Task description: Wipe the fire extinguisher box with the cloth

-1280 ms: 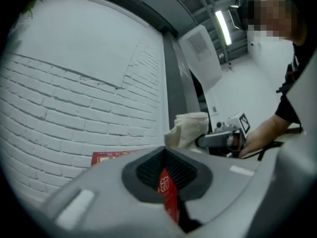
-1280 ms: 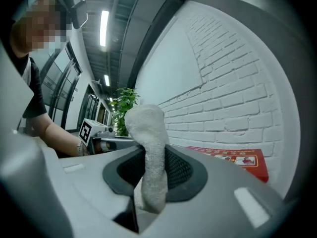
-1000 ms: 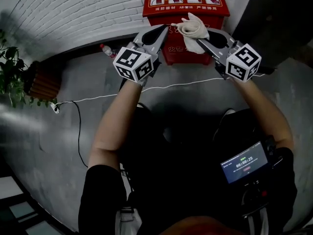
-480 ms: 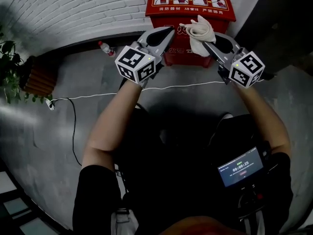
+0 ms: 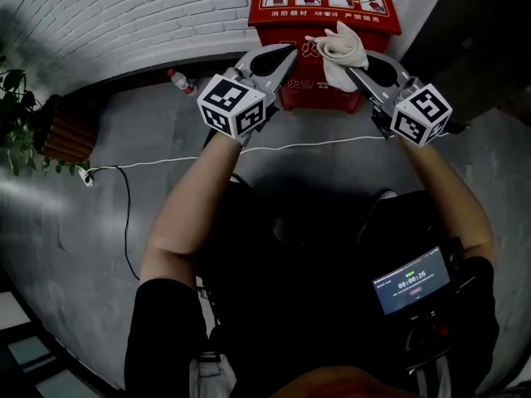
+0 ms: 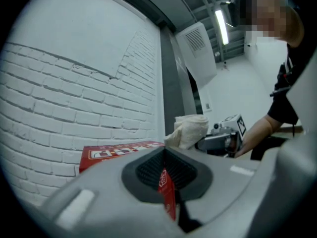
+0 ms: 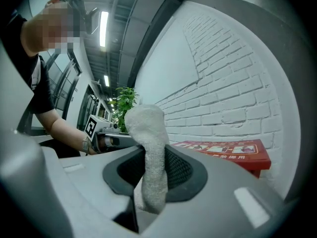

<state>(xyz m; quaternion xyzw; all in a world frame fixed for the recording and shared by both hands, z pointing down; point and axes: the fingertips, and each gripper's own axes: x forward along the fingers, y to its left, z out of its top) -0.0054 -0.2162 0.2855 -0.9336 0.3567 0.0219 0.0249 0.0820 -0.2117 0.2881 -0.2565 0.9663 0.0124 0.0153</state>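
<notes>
A red fire extinguisher box (image 5: 325,11) stands against the white brick wall; it also shows in both gripper views (image 6: 116,150) (image 7: 223,150). My right gripper (image 5: 360,62) is shut on a cream cloth (image 5: 340,48), which bunches above its jaws (image 7: 148,152) just in front of the box's front edge. My left gripper (image 5: 274,63) is shut with nothing in it, held level beside the right one, pointing at the box's lower left front. Only a thin slit remains between its pads (image 6: 153,167).
A plastic bottle (image 5: 177,82) lies on the floor left of the box. A white cable (image 5: 158,165) runs across the grey floor. A potted plant (image 5: 33,131) stands at far left. A dark wall panel (image 5: 473,31) is right of the box.
Both grippers have drifted slightly right and nearer the box; the cloth stays clamped in the right one.
</notes>
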